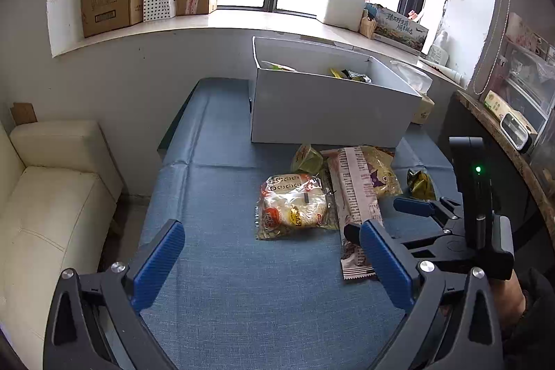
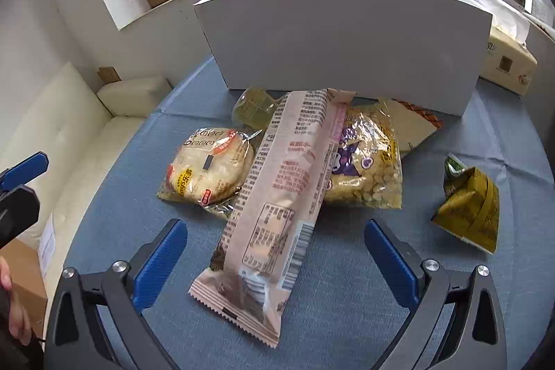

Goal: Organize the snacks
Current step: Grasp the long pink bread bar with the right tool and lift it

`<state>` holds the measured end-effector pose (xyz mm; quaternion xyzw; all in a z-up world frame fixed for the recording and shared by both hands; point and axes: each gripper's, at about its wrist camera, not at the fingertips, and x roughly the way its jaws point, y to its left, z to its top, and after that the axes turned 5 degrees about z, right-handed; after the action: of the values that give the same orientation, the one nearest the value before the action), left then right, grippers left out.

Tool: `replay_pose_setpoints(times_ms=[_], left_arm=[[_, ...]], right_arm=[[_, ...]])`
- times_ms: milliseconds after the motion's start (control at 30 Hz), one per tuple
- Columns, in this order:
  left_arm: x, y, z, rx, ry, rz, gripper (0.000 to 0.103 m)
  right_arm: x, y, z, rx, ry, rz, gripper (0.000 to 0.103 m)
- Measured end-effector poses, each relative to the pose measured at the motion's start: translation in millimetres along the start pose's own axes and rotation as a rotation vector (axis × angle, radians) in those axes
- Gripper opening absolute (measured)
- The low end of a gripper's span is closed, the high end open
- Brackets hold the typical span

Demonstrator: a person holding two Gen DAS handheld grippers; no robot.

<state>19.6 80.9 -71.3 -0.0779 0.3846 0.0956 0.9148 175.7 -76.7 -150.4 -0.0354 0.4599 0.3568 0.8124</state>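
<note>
5 loose snack packs lie on the blue woven cloth of the table (image 2: 347, 283), all in front of the white box (image 2: 347, 47).

Pack 1: long pink wrapper (image 2: 277, 196), matte, crimped serrated ends, printed text and barcode facing up. It lies diagonally across the pile, far end touching the white box wall, near end on the cloth.
Pack 2: round flat cake in clear glossy film (image 2: 208, 169), left of the pink wrapper, partly under its edge.
Pack 3: clear bag of small yellow pieces with purple cartoon print (image 2: 364, 172), right of the pink wrapper, partly under it.
Pack 4: small translucent yellow-green pouch (image 2: 253, 108), behind the round cake, close to the box.
Pack 5: crumpled olive-gold foil packet (image 2: 468, 207), apart from the pile, to the right.

The white box has smooth rigid walls and is rectangular; from the left wrist view some wrappers (image 1: 350, 75) show inside it.

Right gripper (image 2: 275, 252): fingers spread wide, blue ribbed pads on either side of the pink wrapper's near end, touching nothing, holding nothing.
Left gripper (image 1: 270, 252): fingers also spread wide, empty, above bare cloth left of the pile.
</note>
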Motion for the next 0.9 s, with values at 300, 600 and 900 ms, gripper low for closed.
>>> replay_pose_setpoints(times_ms=[300,600,900], left_arm=[[10,-1,-7,0.011,0.025,0.021,0.103],[22,1,-12,0.03,0.06,0.028,0.103],[49,-24,7,0.109,0.104,0.037,0.103]], right_arm=[[27,17,3,-0.09,0.066,-0.134,0.067],[-8,-9,-9,-0.023,0.038,0.054,0.056],[-65,-26,-23,0.027,-0.06,0.118,0.049]])
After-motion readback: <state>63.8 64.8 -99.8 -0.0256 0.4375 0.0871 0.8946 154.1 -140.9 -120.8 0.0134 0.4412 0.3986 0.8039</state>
